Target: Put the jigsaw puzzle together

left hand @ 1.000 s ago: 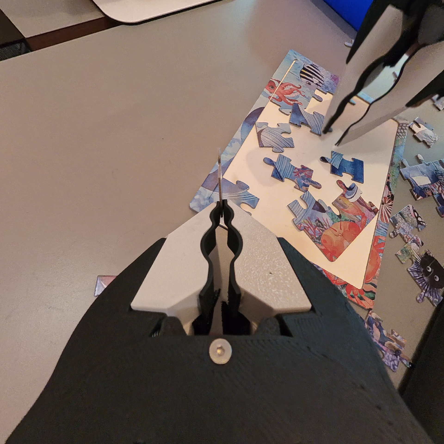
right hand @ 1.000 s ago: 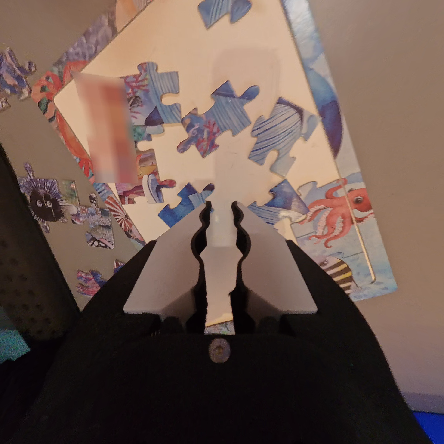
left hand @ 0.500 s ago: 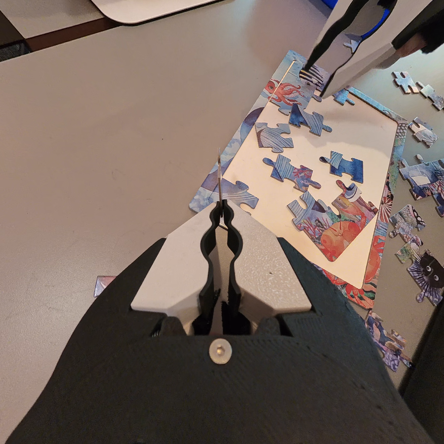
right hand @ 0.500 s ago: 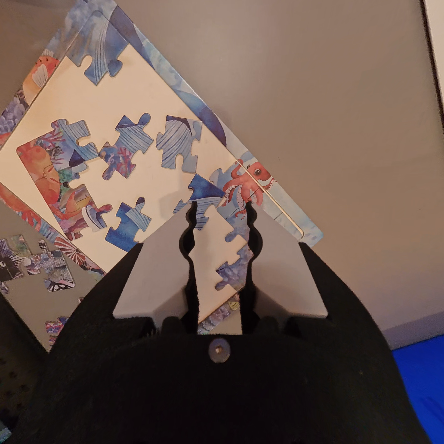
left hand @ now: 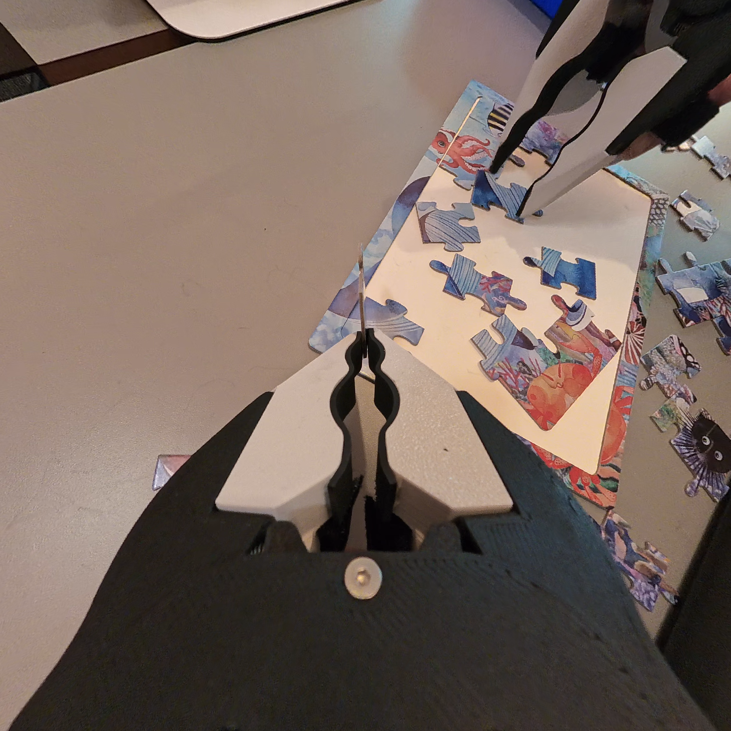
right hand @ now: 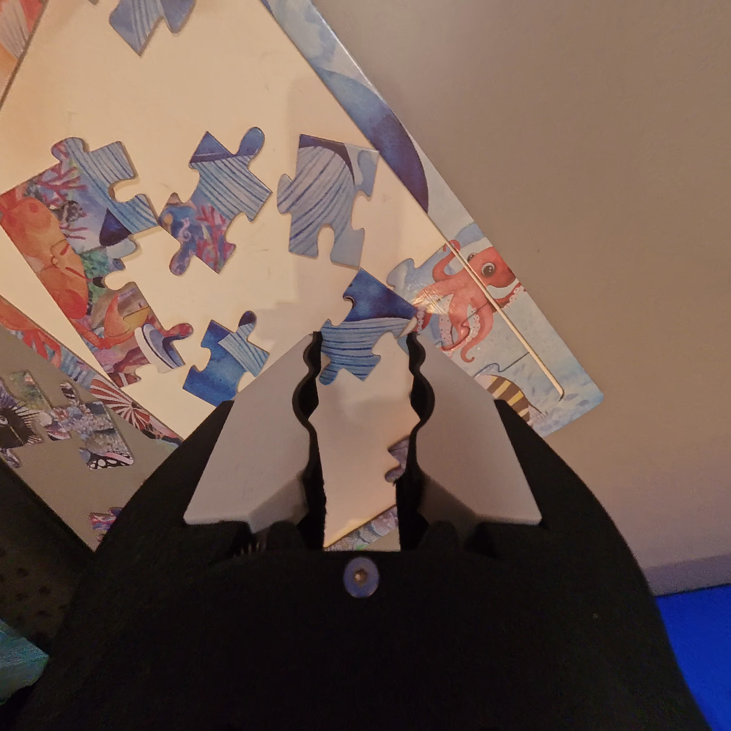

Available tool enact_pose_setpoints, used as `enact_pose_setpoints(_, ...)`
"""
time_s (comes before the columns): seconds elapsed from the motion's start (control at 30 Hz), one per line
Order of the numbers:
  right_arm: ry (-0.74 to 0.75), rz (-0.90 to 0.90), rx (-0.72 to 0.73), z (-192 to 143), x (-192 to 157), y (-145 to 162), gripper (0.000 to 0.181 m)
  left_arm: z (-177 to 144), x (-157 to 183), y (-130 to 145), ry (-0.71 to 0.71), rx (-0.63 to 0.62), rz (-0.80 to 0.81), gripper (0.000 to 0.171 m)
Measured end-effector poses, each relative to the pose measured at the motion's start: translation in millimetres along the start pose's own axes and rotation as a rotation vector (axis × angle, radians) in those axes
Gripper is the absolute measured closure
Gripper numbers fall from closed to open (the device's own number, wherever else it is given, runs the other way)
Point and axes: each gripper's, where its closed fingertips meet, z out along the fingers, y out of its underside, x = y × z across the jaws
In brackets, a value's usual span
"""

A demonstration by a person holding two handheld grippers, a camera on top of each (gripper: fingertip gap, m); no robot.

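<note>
While left gripper (left hand: 363,348) stays pinched on an edge-on piece (left hand: 360,292) | right gripper (right hand: 362,340), now half-open, straddles blue striped piece (right hand: 356,336) at 12 o'clock, apparently ungrasped | pickup next.

Each black, rough-textured plastic gripper, left (left hand: 364,348) and right (right hand: 362,340), carries two pale grey wedge fingers with wavy black inner pads and one silver screw.
</note>
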Motion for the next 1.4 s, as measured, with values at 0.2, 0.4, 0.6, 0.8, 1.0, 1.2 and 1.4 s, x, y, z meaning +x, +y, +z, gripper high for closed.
enact_pose_setpoints(0.2, 0.0, -0.023, -0.011, 2.9, -4.3, -0.8, 0.146, -0.4, 0.1, -0.4, -0.001, 0.002, 0.001, 0.171)
enact_pose_setpoints(0.4, 0.008, -0.06, -0.012, 2.8, -4.6, -0.3, 0.148, 0.0, 1.1, -0.1, 0.002, 0.0, 0.003, 0.171)
enact_pose_setpoints(0.6, -0.009, -0.078, -0.018, 1.5, -6.3, 3.4, 0.154, -0.2, 1.6, 0.0, 0.005, 0.0, 0.002, 0.171)
enact_pose_setpoints(0.8, -0.042, -0.102, -0.036, 1.0, -12.3, 9.6, 0.158, -0.2, 2.4, 0.4, 0.009, -0.001, 0.004, 0.171)
enact_pose_setpoints(1.0, -0.1, -0.124, -0.107, -1.3, -22.8, 29.1, 0.171, -0.3, 3.0, 0.3, 0.011, -0.001, 0.004, 0.171)
enact_pose_setpoints(1.2, -0.116, -0.153, -0.154, -6.9, -29.5, 42.3, 0.177, 0.2, 4.1, 0.7, 0.013, -0.003, 0.005, 0.171)
enact_pose_setpoints(1.4, -0.14, -0.203, 0.069, -17.2, -46.7, -6.2, 0.155, -0.1, 4.3, 0.7, 0.014, -0.003, 0.006, 0.171)
